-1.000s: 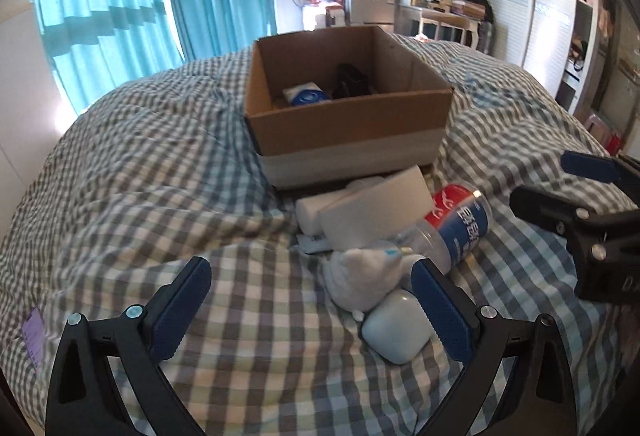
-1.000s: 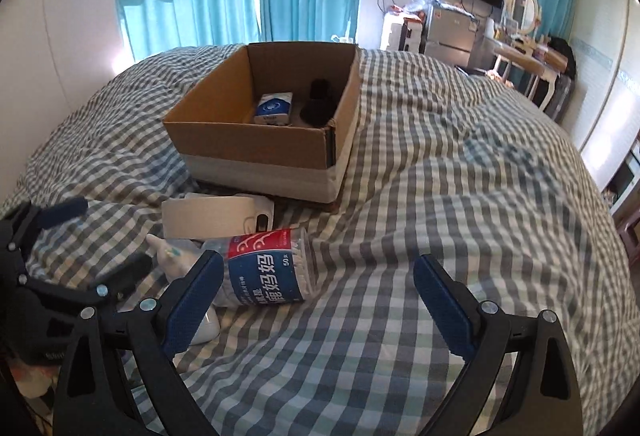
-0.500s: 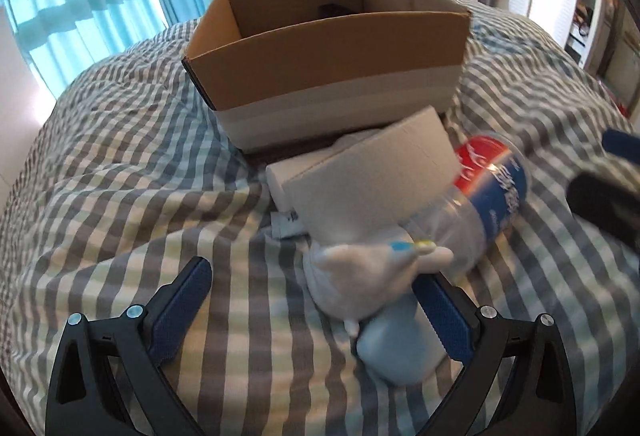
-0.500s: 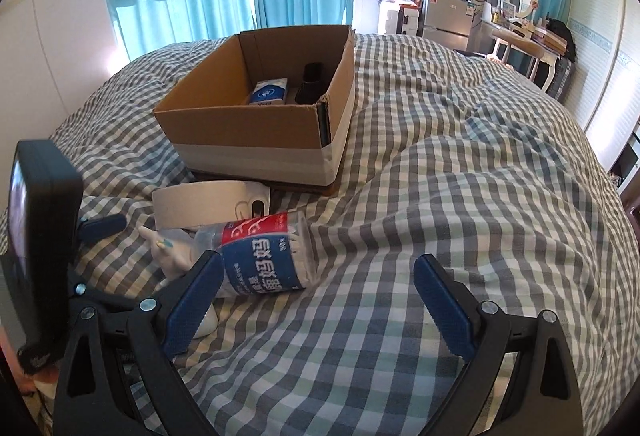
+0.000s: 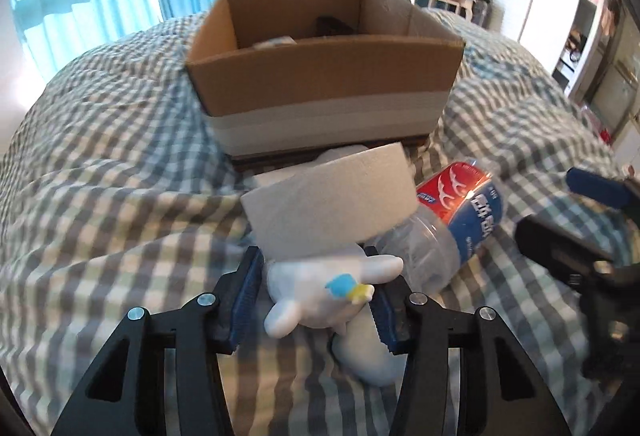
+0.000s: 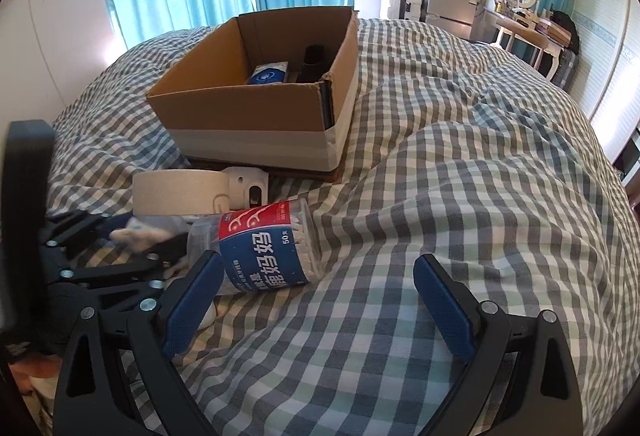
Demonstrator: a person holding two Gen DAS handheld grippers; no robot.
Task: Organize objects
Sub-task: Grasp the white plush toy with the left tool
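left gripper (image 5: 314,298) closing in from wide apart, now pinching the white plush toy (image 5: 320,286) on the checked bedspread (image 5: 120,228) | right gripper (image 6: 316,306) hanging spread, holding nothing | risk: toy lying against the tape roll (image 5: 332,204) and jar (image 5: 452,224), so lifting is likely dragging them | cardboard box (image 5: 320,84) waiting beyond

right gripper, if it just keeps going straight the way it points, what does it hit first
Probably the checkered bedspread: the open right gripper has only bare cover between its fingers. The floss pick jar lies by its left finger, likely just off the line.
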